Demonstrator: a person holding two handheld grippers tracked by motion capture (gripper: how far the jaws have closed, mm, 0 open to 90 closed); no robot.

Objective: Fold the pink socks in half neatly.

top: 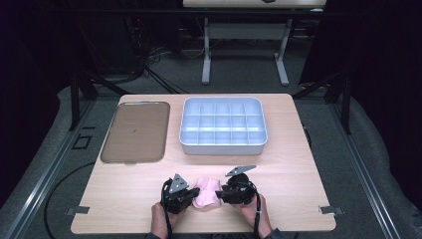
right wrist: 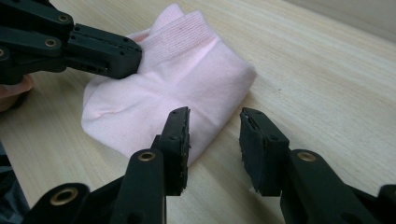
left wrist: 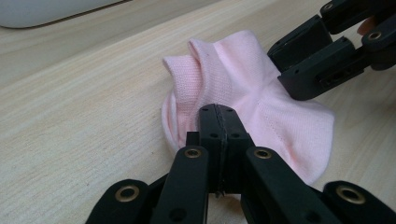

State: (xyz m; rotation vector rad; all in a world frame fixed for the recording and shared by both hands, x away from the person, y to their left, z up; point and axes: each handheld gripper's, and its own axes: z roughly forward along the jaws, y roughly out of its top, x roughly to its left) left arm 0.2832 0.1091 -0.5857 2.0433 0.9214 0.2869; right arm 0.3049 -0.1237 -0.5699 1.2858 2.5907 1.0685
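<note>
Holding the pink sock (top: 207, 193) by one claw alone is where your risk lies now. It sits folded on the near edge of the counter (top: 298, 149), between your two hands. Your left claw (left wrist: 218, 122) is clamped tight on the sock's left edge, jaws pressed together with only a thin pinch of fabric between them. Your right claw (right wrist: 214, 135) stands parted, its pads off the cloth, one jaw just beside the sock's fold and nothing between them.

If you lift or pull with the left claw from here, that shallow pinch could slip off, or the fold could fall open and undo the shape. Closing the right claw where it stands would likely catch air or bare wood. The compartment bin (top: 223, 125) and the brown tray (top: 135, 131) lie well apart on the far side, so a one-sided carry gives the sock a long way to sag or drop
</note>
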